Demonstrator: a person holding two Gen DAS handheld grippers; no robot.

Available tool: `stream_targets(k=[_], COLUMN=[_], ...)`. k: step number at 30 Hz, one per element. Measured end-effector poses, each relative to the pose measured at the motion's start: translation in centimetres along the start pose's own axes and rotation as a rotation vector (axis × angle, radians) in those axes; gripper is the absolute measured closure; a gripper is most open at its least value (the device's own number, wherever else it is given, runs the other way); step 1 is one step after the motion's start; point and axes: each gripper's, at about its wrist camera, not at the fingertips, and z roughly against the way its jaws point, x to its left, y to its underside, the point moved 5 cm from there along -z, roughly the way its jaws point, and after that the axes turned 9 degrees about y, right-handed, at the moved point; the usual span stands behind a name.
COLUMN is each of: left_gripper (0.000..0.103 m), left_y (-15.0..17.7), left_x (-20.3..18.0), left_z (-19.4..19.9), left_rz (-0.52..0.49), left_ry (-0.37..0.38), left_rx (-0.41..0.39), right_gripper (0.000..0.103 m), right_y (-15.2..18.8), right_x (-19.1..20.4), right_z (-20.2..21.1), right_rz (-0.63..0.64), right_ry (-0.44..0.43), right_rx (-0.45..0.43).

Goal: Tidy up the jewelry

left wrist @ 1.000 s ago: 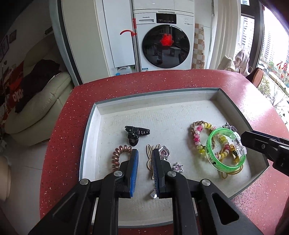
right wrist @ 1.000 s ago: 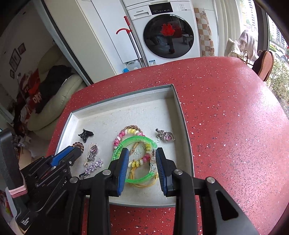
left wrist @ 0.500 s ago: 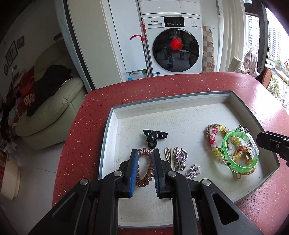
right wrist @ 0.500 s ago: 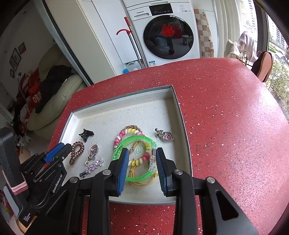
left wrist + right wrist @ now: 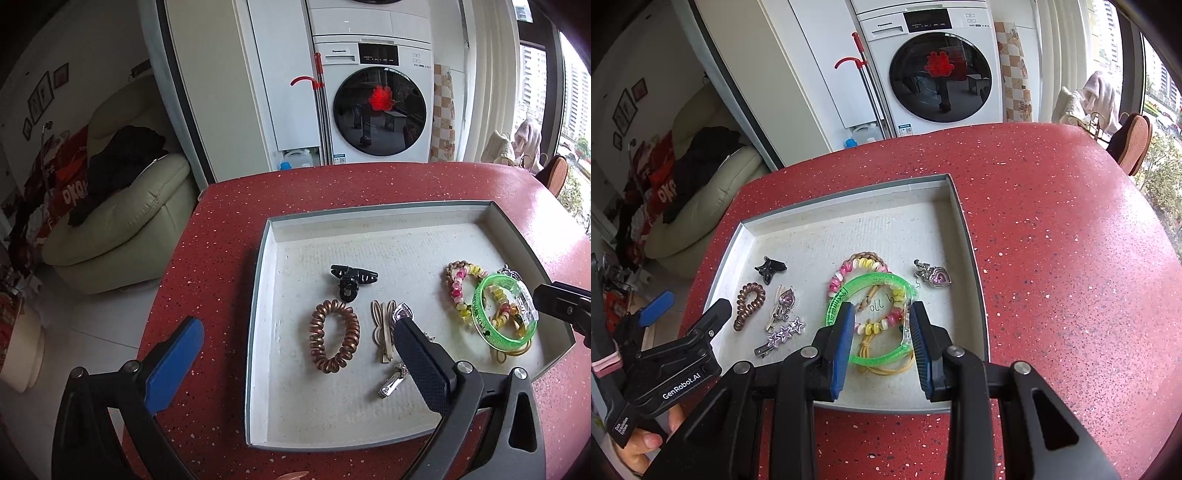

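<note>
Coil hair tie (image 5: 334,336) lies between the spread left hand-held gripper (image 5: 295,347) fingers.

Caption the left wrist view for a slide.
Left gripper open wide over the copper spiral hair tie in the tray.

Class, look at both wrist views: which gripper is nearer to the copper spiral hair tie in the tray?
Left. The left gripper is open with the spiral hair tie between its jaws. The right gripper sits farther right, straddling the green bangle.
</note>
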Motion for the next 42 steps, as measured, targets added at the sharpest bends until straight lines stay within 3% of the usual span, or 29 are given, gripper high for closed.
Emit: stream_targets(k=[3, 8, 10, 12, 23, 42], left_gripper=[0.0, 0.0, 0.0, 0.0, 0.0, 0.0], left_y=[0.3, 0.5, 0.6, 0.7, 2.1, 6.0], left_x=[-0.1, 0.2, 0.1, 0.1, -0.2, -0.3], left_z=[0.3, 0.9, 1.1, 1.2, 2.5, 7.2], left_rz=[-0.008, 0.003, 0.005, 0.003, -0.005, 0.06], left_ry=[0.002, 0.008, 0.011, 0.012, 0.02, 0.002], left_rx=[0.003, 0.004, 0.006, 0.009, 0.012, -0.106], right_gripper=[0.051, 0.049, 0.029, 0.022, 0.018, 0.017], right_y=[0.1, 0.3, 0.3, 0.3, 1.0, 5.2], right_x=[0.2, 0.5, 0.6, 0.7, 1.5, 1.6], right_z=[0.0, 0.8, 1.2, 1.6, 3.5, 6.4], right_rz=[0.011, 0.038, 0.05, 0.061, 0.125, 0.114], right_ry=[0.0, 0.03, 0.053, 0.062, 0.102, 0.149], right_rx=[0.006, -0.021, -0.042, -0.059, -0.138, -0.252])
